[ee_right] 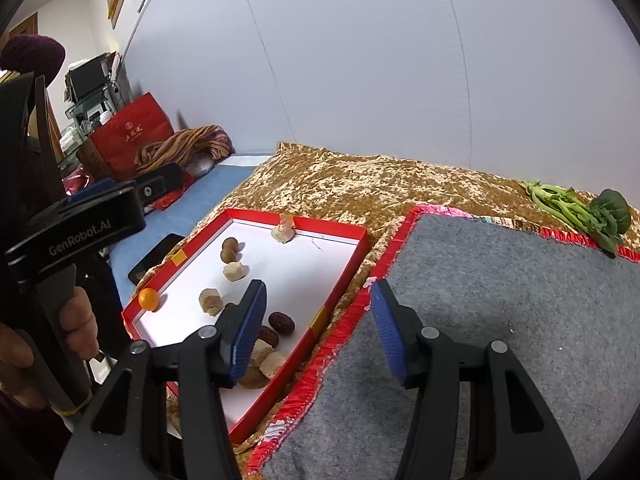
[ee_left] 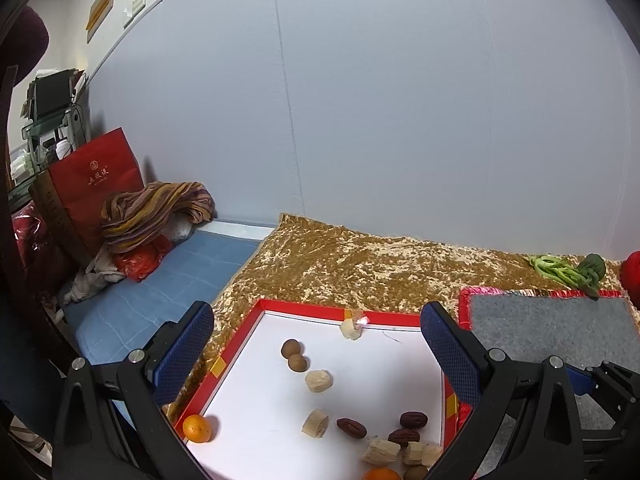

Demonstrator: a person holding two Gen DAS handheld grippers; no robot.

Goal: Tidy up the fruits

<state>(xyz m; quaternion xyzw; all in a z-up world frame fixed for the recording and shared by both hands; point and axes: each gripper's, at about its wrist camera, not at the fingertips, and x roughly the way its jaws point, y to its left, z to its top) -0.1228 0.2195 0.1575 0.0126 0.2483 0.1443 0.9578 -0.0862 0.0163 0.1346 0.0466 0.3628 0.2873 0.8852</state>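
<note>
A white tray with a red rim (ee_left: 304,305) lies on a gold cloth. In it are a small orange (ee_left: 197,428), two walnuts (ee_left: 294,356), red dates (ee_left: 413,420) and several beige chunks (ee_left: 319,381). My left gripper (ee_left: 317,312) hovers over the tray's near side, open and empty. In the right wrist view the same tray (ee_right: 304,220) holds the orange (ee_right: 149,299) and dates (ee_right: 281,322). My right gripper (ee_right: 318,286) hangs open over the tray's right edge and the grey mat (ee_right: 520,320), with nothing between its fingers.
A leafy green vegetable (ee_right: 580,212) lies at the mat's far edge, a red round thing (ee_left: 632,276) beside it. A hand (ee_right: 80,320) holds the left gripper's handle. A black phone (ee_right: 160,258) lies left of the tray. A red bag (ee_left: 96,184) and striped cloth (ee_left: 156,208) sit far left.
</note>
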